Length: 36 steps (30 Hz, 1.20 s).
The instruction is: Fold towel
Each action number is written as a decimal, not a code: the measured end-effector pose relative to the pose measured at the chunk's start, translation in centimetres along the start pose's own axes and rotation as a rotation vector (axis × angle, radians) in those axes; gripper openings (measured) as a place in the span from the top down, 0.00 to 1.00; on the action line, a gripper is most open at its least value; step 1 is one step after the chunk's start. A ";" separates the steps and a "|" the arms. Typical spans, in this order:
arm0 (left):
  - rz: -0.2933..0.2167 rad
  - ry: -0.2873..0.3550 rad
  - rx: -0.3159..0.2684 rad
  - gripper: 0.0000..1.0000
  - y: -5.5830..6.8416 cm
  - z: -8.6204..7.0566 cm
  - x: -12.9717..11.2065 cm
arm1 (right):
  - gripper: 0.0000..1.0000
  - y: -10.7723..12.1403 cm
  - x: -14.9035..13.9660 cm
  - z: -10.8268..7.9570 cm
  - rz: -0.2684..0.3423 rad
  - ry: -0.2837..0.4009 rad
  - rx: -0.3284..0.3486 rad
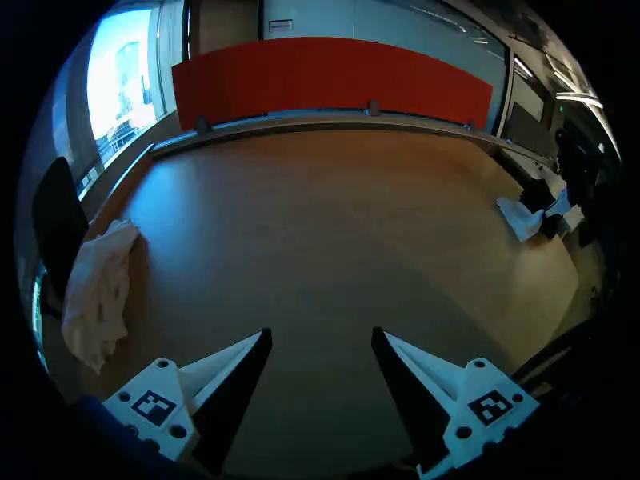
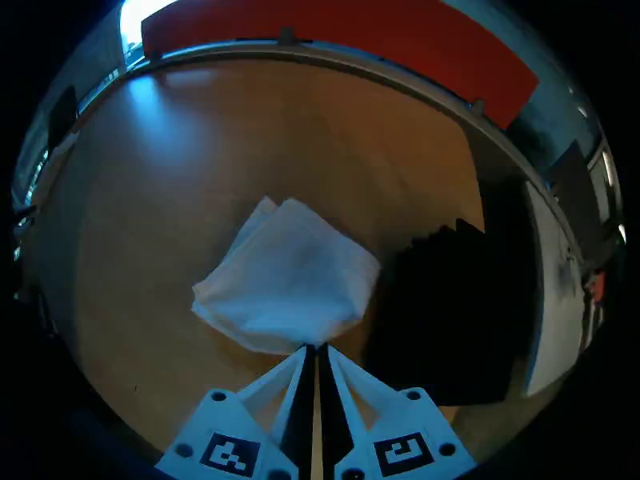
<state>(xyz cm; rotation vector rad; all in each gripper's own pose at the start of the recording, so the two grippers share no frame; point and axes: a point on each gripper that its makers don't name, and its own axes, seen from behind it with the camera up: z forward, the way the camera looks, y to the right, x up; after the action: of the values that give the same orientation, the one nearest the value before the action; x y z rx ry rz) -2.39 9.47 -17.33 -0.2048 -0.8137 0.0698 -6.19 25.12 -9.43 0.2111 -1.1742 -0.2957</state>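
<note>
Towel (image 2: pixel 288 288), folded, lies mid-frame; right gripper (image 2: pixel 318 352) narrowed to a slit at its near edge, any pinch hidden. Left gripper (image 1: pixel 322 340) gapes wide over the table (image 1: pixel 320 224).

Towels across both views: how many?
2. A crumpled towel lies at the left edge of the table in the left gripper view; a folded towel is pinched by the right gripper.
</note>
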 end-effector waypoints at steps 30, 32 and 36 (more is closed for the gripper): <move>0.003 -0.018 0.018 0.08 0.5 0.0 -0.6 | 0.97 2.2 -4.6 2.1 0.070 -0.111 -0.067; 0.003 -0.018 0.019 0.08 0.5 0.0 -0.6 | 0.97 2.4 -4.7 2.1 0.074 -0.115 -0.072; 0.003 -0.016 0.019 0.08 0.6 0.0 -0.5 | 0.97 2.5 -4.8 2.2 0.079 -0.118 -0.068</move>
<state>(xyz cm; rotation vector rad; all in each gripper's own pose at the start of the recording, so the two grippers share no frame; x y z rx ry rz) -2.73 10.03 -17.79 -0.1871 -0.8288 0.0819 -9.66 29.07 -11.96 0.0883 -1.2841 -0.2814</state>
